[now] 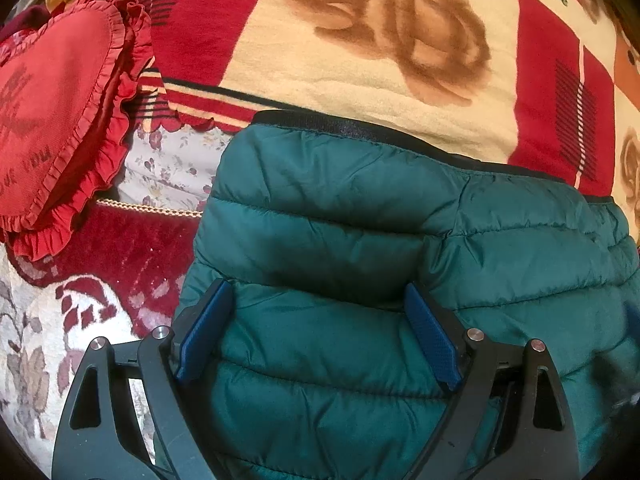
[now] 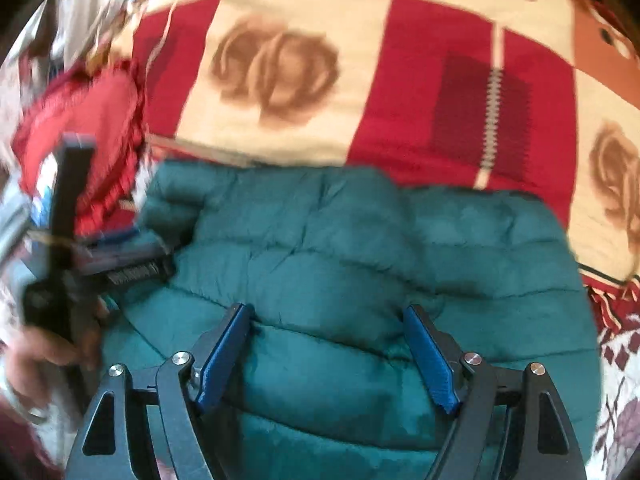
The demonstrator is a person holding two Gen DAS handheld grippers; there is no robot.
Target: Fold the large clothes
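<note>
Teal quilted puffer jacket [image 1: 360, 240] lies folded on a bed, its dark-trimmed edge against a red and cream rose-patterned blanket [image 1: 360, 60]. The left gripper [image 1: 318, 336] hovers over it, blue fingers [image 1: 430, 344] spread wide, grasping nothing. The right gripper [image 2: 326, 356] is likewise released above the jacket. A red frilled heart-shaped cushion [image 1: 60, 120] sits at left.
</note>
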